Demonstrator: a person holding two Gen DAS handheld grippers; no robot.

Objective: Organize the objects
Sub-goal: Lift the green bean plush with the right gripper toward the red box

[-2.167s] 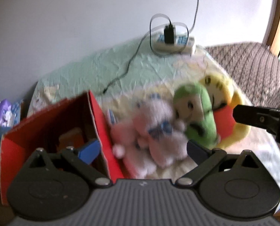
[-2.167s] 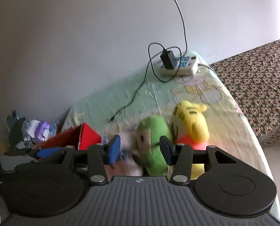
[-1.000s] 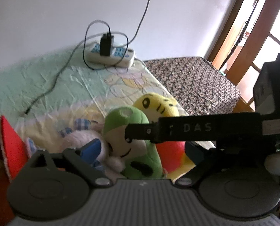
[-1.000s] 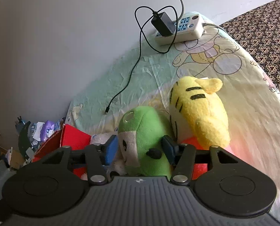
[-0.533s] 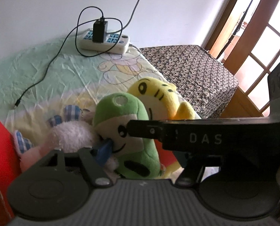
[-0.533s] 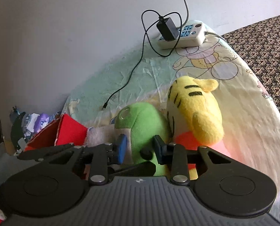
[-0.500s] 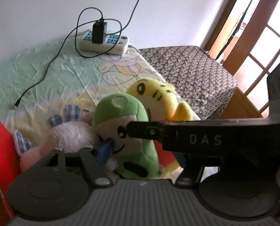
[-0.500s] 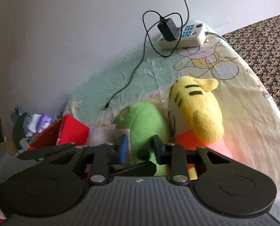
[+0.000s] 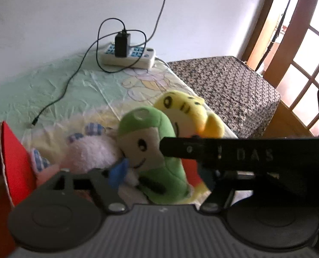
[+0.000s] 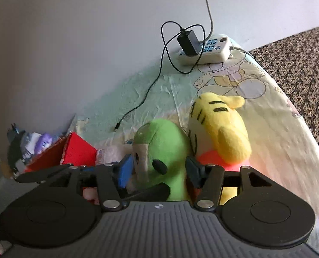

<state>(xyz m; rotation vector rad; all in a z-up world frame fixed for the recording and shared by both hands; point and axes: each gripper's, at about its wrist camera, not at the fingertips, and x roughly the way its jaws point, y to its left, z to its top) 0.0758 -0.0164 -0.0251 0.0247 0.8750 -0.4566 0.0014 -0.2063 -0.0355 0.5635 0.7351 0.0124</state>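
Observation:
A green plush toy lies on the bed between a white-pink plush and a yellow plush. Both grippers hold the green plush. My left gripper is shut on its lower body; the right finger is hidden behind the black bar of the other gripper. In the right wrist view my right gripper is shut on the green plush, with the yellow plush just to its right. An open red box stands at the left, and also shows in the right wrist view.
A white power strip with a black charger and cable lies by the wall at the head of the bed. A patterned brown cover is on the right, with a wooden door beyond. Clutter lies left of the red box.
Both grippers came in from the box side onto the green plush and closed on it. The green plush now sits slightly higher and more upright than half a second ago.

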